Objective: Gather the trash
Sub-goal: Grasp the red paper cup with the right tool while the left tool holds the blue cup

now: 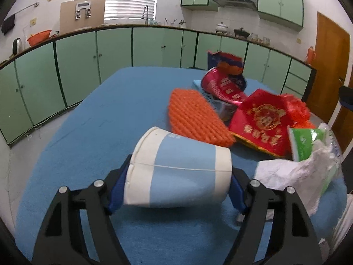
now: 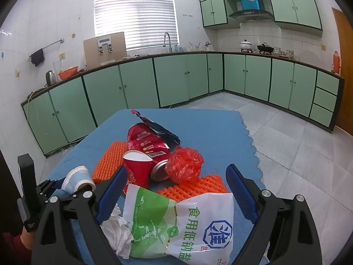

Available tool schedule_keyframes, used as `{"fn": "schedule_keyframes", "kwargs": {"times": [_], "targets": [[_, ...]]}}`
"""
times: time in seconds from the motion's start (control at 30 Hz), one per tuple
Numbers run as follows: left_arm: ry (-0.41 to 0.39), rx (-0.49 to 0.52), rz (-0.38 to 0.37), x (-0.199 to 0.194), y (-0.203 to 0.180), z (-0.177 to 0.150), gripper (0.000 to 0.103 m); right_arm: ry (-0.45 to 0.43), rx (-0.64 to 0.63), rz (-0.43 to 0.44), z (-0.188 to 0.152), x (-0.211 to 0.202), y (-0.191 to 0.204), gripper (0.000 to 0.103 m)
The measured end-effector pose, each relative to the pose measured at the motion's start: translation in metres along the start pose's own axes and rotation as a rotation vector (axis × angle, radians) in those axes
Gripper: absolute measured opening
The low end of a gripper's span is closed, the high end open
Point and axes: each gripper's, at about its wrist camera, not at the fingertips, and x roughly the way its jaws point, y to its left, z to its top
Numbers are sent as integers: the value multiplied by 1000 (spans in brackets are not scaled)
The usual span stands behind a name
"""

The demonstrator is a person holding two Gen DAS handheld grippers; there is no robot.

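Observation:
A white and light-blue paper cup (image 1: 176, 172) lies on its side between my left gripper's (image 1: 181, 165) blue pads, which press on its mouth and its base. The right wrist view shows the same cup (image 2: 77, 177) at the left, in that gripper. My right gripper (image 2: 177, 167) stands open over a green and white salt bag (image 2: 187, 220) and a crumpled tissue (image 2: 117, 231); its pads stay clear of both. Beyond its fingers lie a red paper cup (image 2: 136, 165), a red can (image 2: 147, 141), a red plastic bag (image 2: 185, 165) and orange foam nets (image 2: 110, 161).
All the trash lies on a blue-covered table (image 2: 209, 128), whose right edge drops to a tiled floor (image 2: 297, 154). A dark torn wrapper (image 2: 161, 128) sits behind the can. Green cabinets (image 1: 77, 70) line the walls. A person's hand (image 2: 26, 238) shows at the lower left.

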Motion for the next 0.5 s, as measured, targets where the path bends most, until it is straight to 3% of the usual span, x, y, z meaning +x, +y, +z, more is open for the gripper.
{"fn": "schedule_keyframes", "kwargs": {"times": [0.27,0.5], "targets": [[-91,-22,77,-29,-9,12,73,-12,-16,31,2,0,7,88],[-125,-54,112,-34,-7,36,73,-9,-26,110,8,21,26,80]]}}
